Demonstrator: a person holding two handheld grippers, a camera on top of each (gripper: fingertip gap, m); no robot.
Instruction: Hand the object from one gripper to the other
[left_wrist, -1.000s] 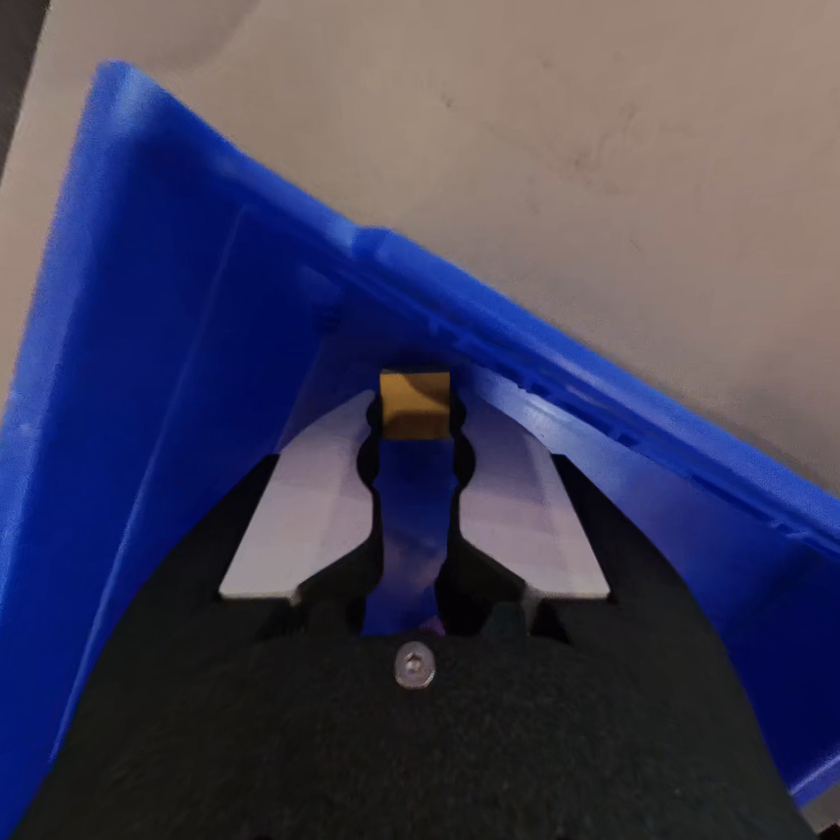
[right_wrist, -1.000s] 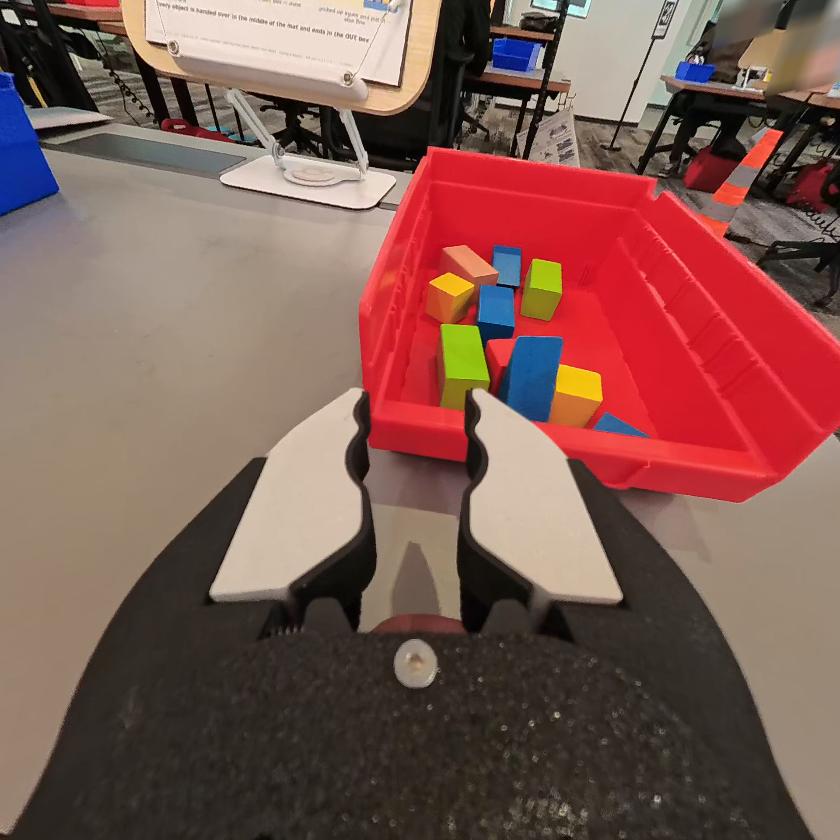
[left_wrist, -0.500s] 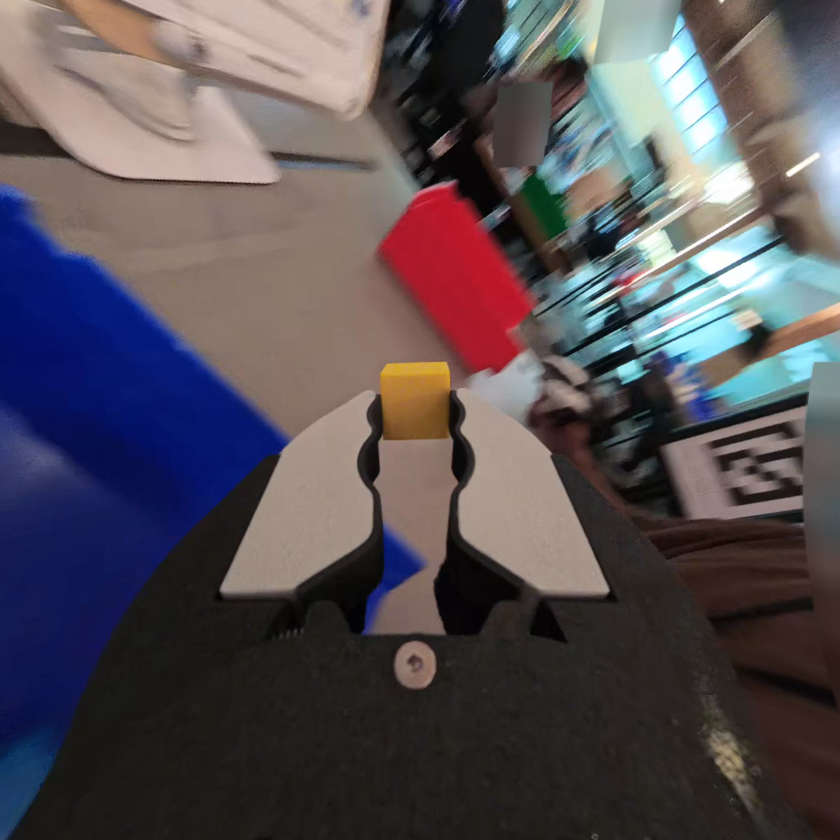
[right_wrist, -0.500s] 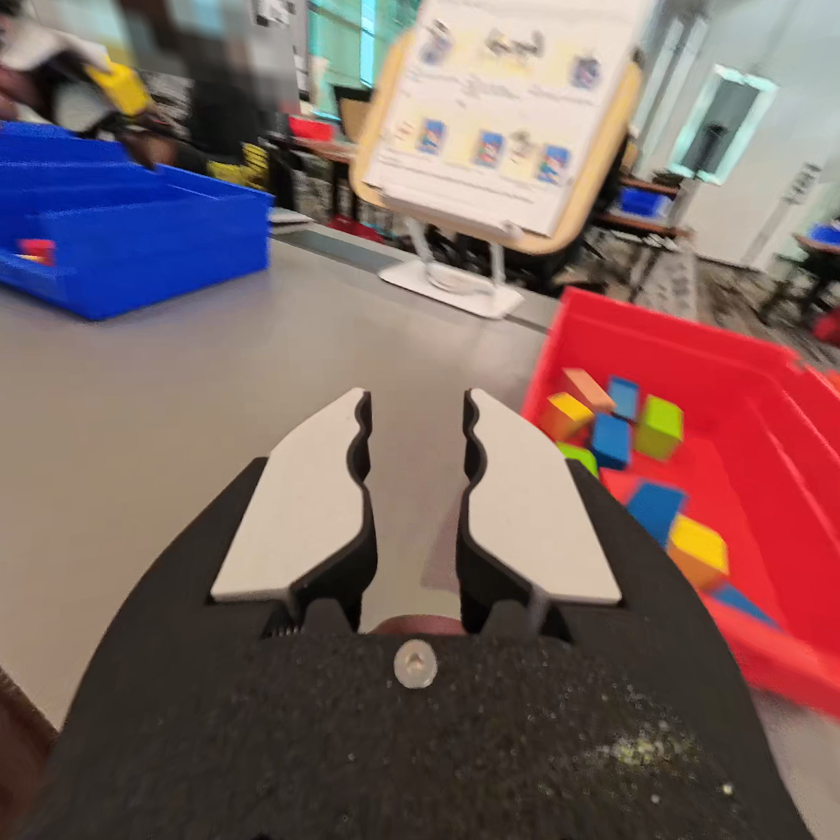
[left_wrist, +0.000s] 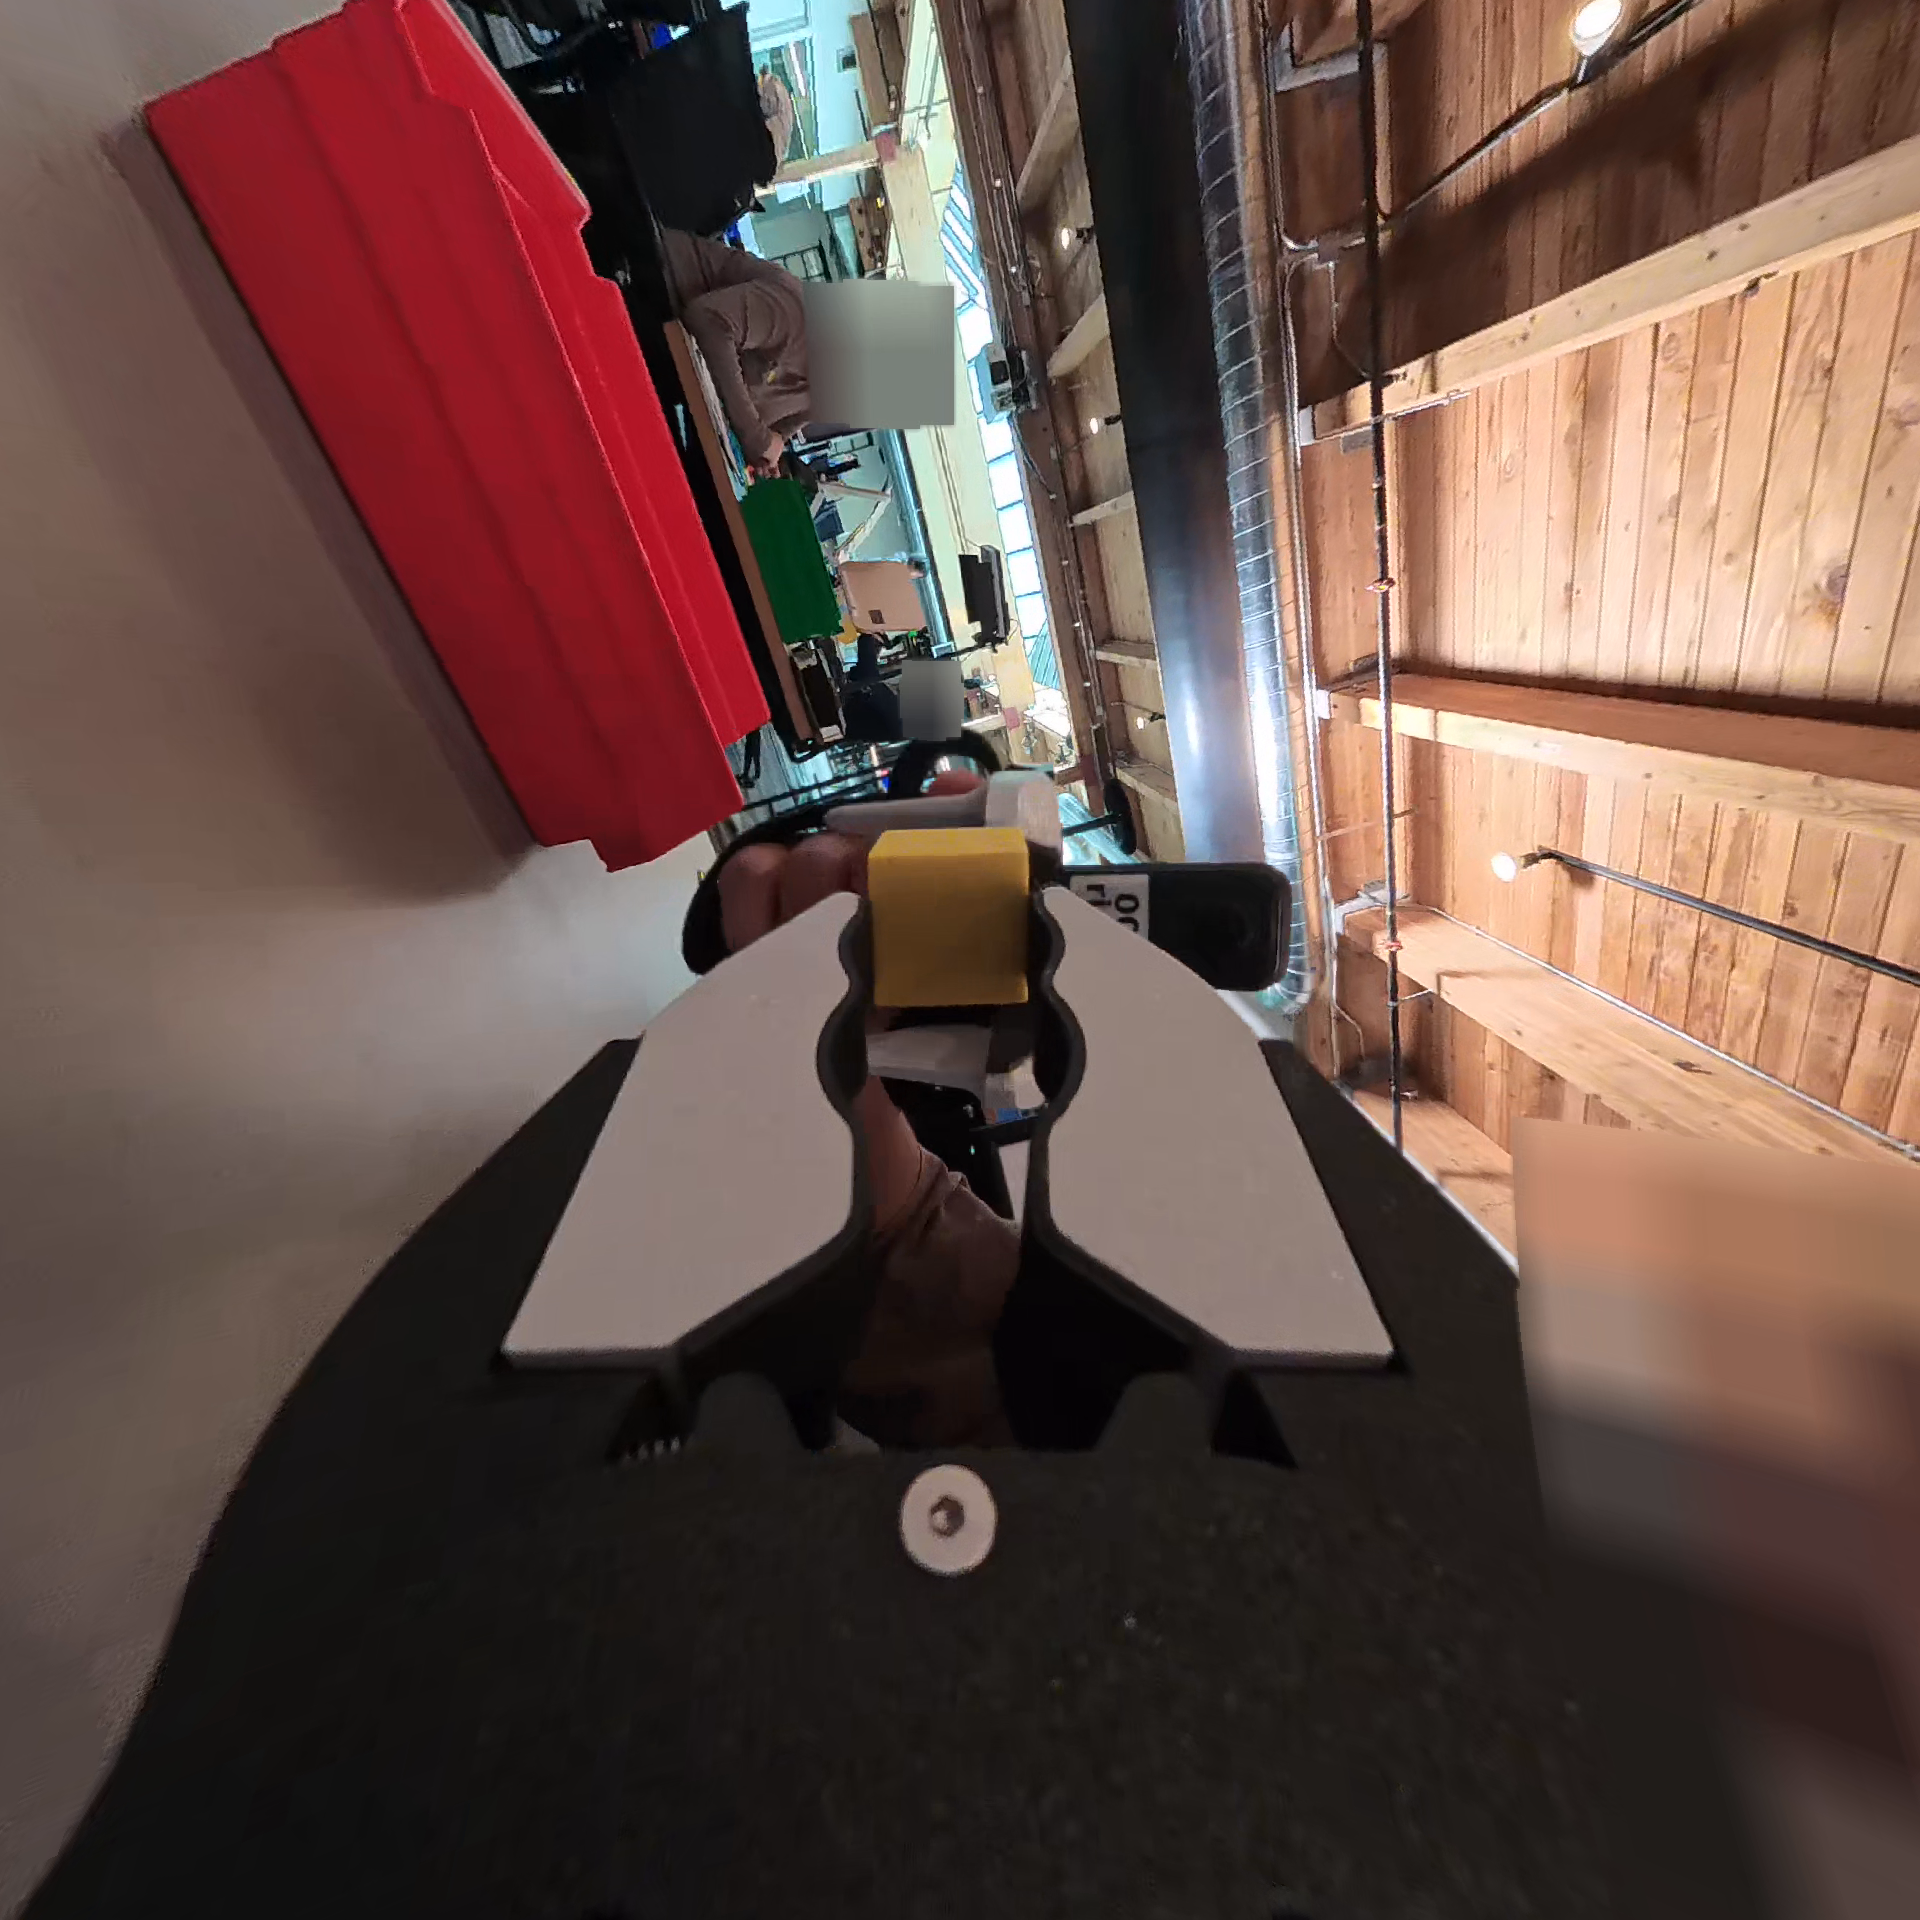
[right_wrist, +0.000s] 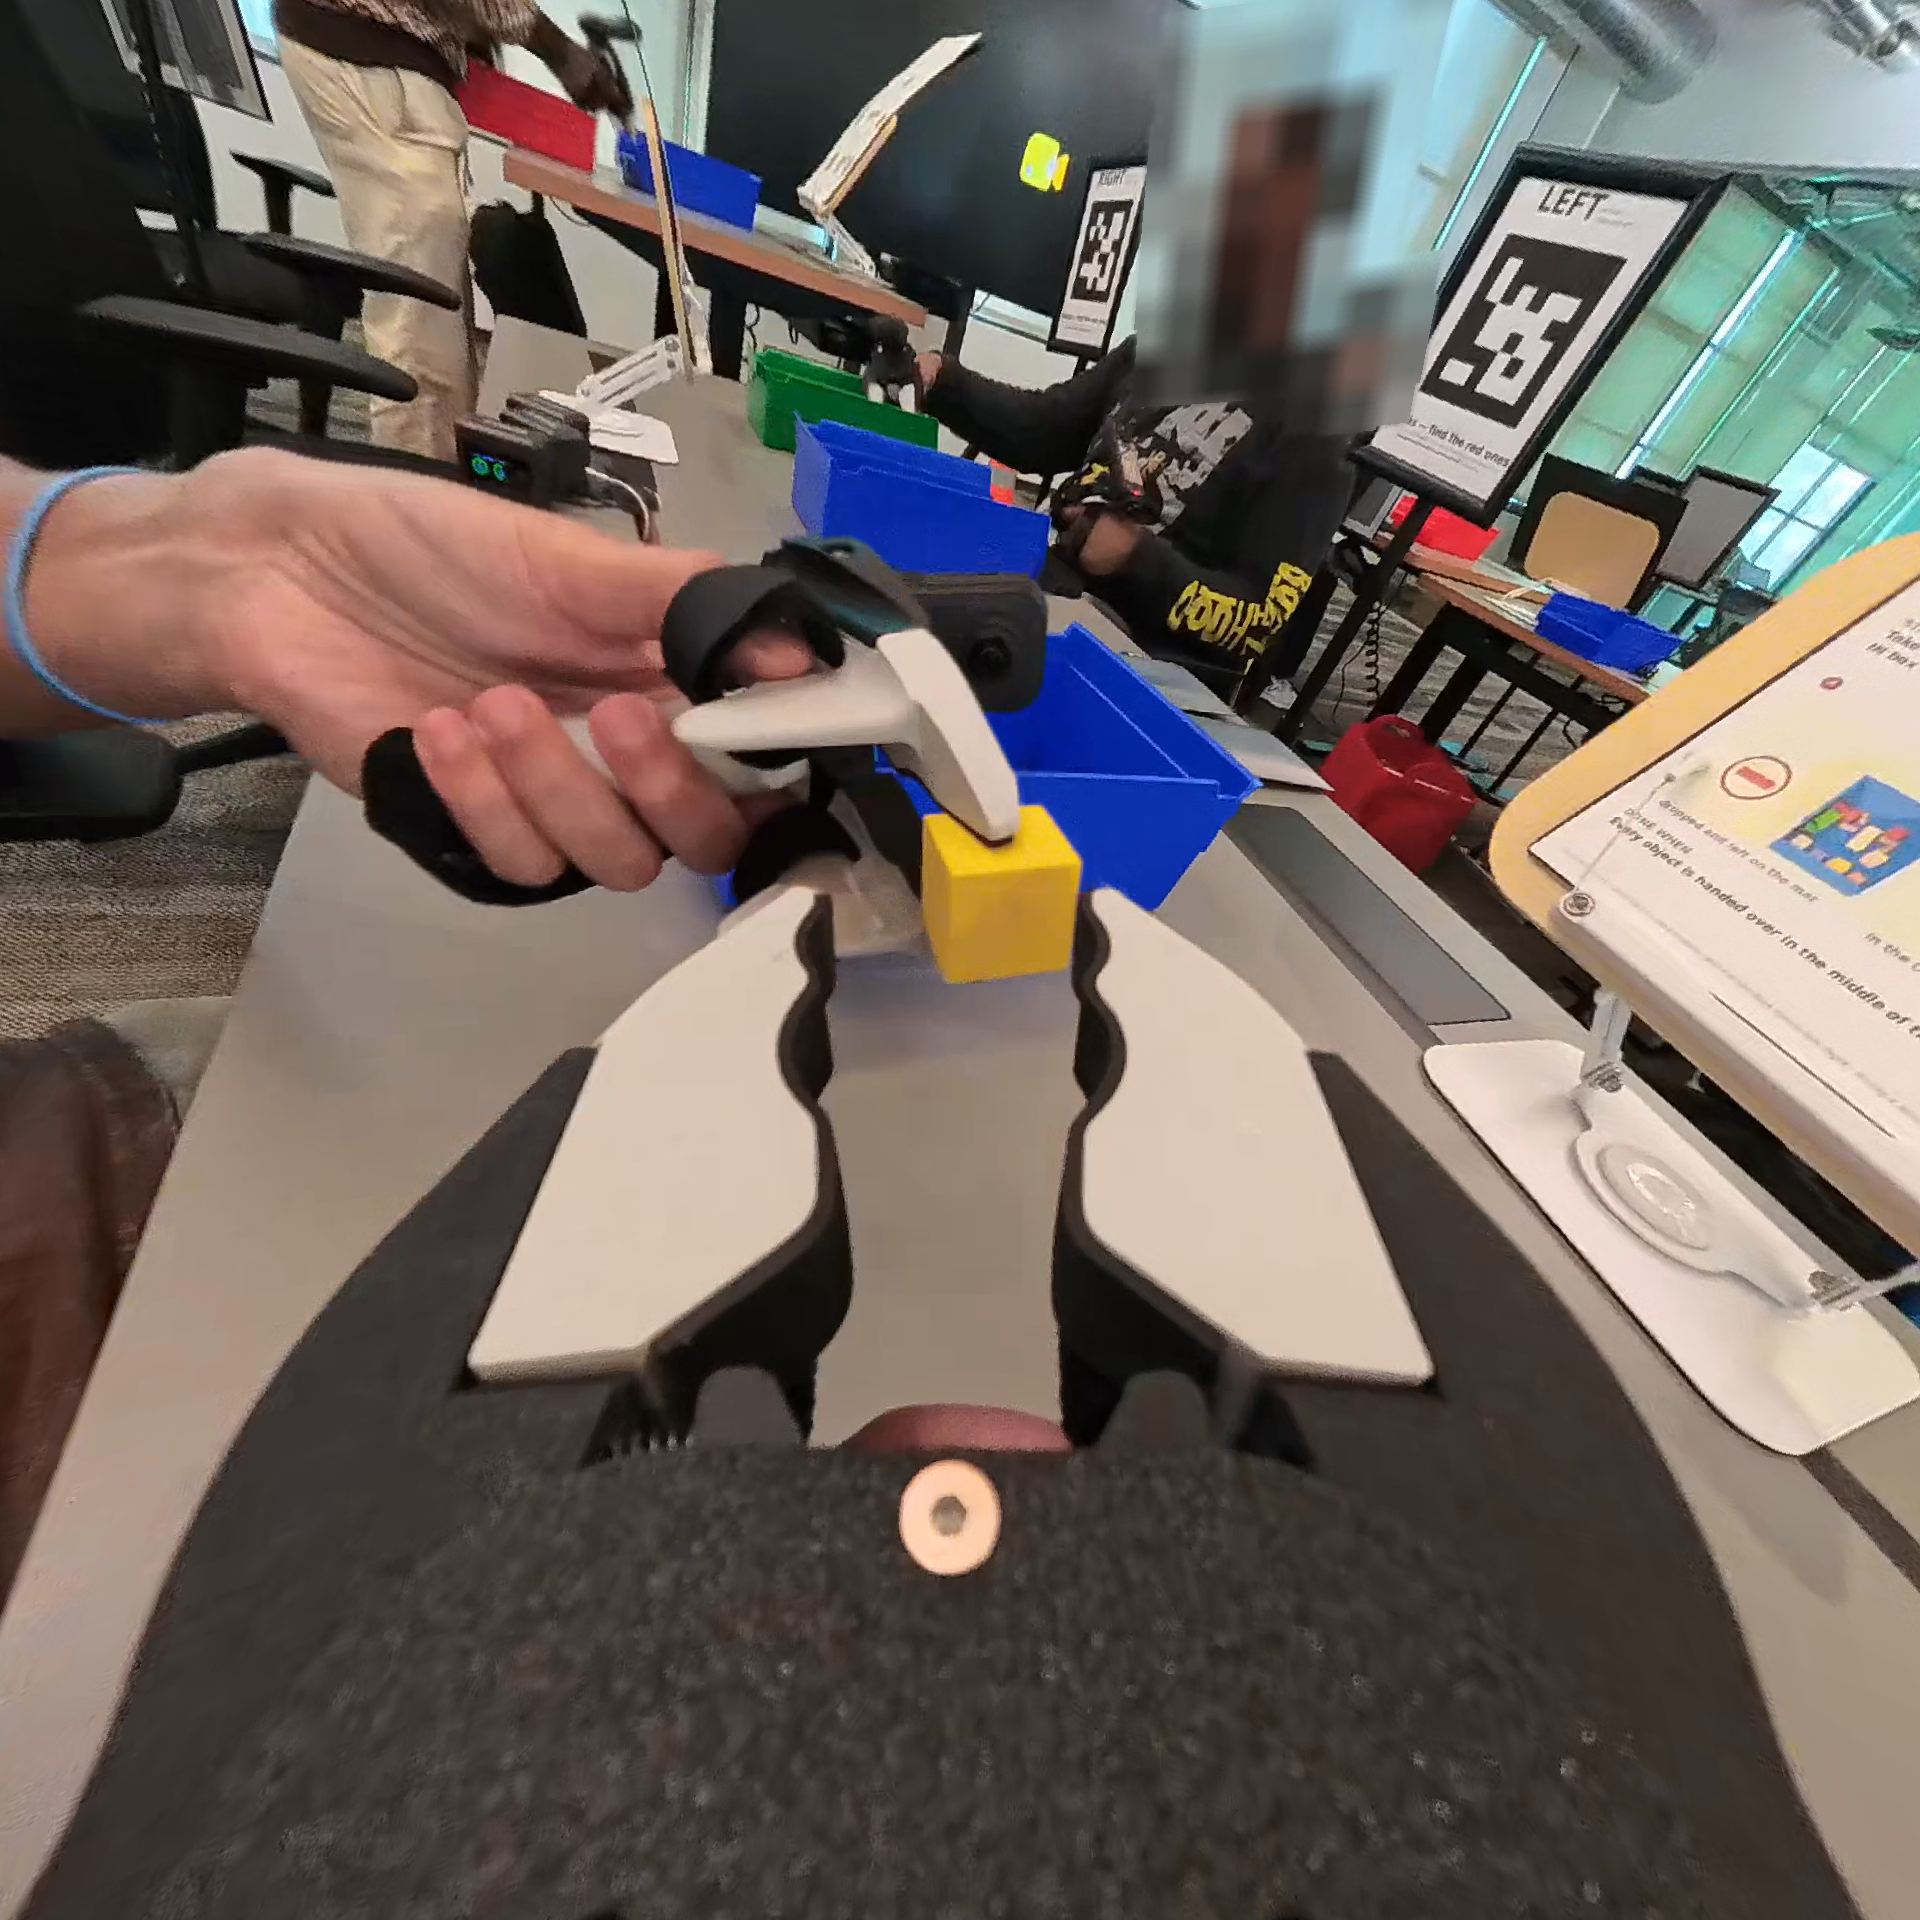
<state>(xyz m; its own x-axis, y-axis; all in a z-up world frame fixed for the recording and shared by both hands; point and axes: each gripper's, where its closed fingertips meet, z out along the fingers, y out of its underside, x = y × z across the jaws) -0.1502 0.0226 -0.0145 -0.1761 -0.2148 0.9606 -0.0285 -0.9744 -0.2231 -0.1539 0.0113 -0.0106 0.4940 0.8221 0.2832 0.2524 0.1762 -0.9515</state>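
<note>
While the left tool (left_wrist: 950, 920) pinches the yellow block (left_wrist: 950, 918) at its fingertips, held sideways above the grey desk (right_wrist: 436, 1018), the right tool (right_wrist: 951, 914) stands spread with the block (right_wrist: 1000, 896) between its tips, close to the right-hand one. A hand (right_wrist: 395, 644) grips the left tool (right_wrist: 971, 862) in front of the blue bin (right_wrist: 1122, 790).

Yellow cube (right_wrist: 1000, 910), blue bin (right_wrist: 1117, 774), red bin (left_wrist: 457, 436), grey tabletop (right_wrist: 436, 997).
</note>
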